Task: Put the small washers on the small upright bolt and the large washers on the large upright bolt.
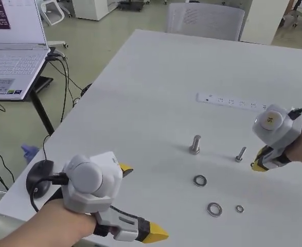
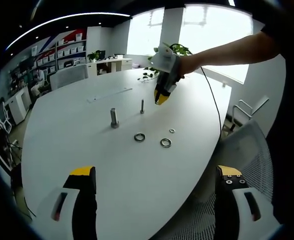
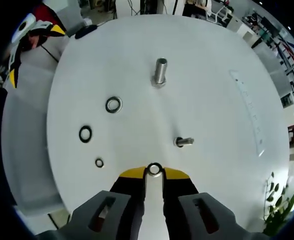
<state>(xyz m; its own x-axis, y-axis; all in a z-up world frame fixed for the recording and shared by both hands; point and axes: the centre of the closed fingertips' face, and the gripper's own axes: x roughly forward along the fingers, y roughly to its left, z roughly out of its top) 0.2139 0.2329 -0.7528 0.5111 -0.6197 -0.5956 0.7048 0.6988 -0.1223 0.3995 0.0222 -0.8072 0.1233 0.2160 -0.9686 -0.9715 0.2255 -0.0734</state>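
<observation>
At the near left, the left gripper (image 2: pixel 155 172) is being held with its jaws spread wide over the white table (image 1: pixel 140 92). Farther right, the thick silver large bolt (image 1: pixel 195 144) is standing upright. Nearer than it, a flat ring-shaped large washer (image 1: pixel 200 180), a second large washer (image 1: pixel 214 209) and a loose small washer (image 1: pixel 240 209) are lying. Beside the slim small bolt (image 1: pixel 240 154), a shiny held small washer (image 3: pixel 155 169) is being pinched by the right gripper (image 3: pixel 155 174).

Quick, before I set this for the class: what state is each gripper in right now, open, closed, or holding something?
Left gripper: open, holding nothing.
Right gripper: closed on a small washer.
</observation>
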